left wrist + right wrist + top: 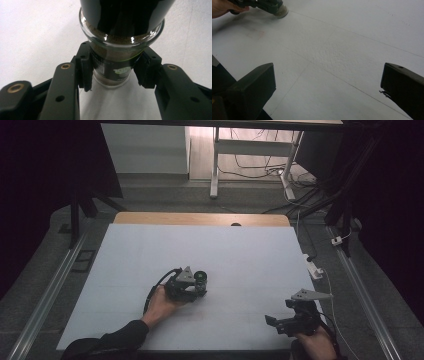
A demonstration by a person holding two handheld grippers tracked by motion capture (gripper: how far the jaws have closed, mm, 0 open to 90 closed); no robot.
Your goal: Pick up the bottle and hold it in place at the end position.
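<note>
A glass jar (120, 37) with a black lid and brown powder inside stands on the white table (240, 255), left of centre in the high view. My left gripper (116, 68) is shut on the jar's labelled lower body, one black pad pressed against each side. From above, the jar (201, 280) shows just right of the left gripper (196, 286), which a hand holds from the left. My right gripper (329, 82) stands open over bare table, nothing between its jaws. It sits near the front right corner (276, 324). The right gripper view catches the jar's base (280, 12) far off.
The table's wooden far edge (200, 218) borders a grey floor with metal rails at both sides. A white desk frame (215, 165) and loose cables lie beyond. A white connector block (312, 269) rests at the table's right edge.
</note>
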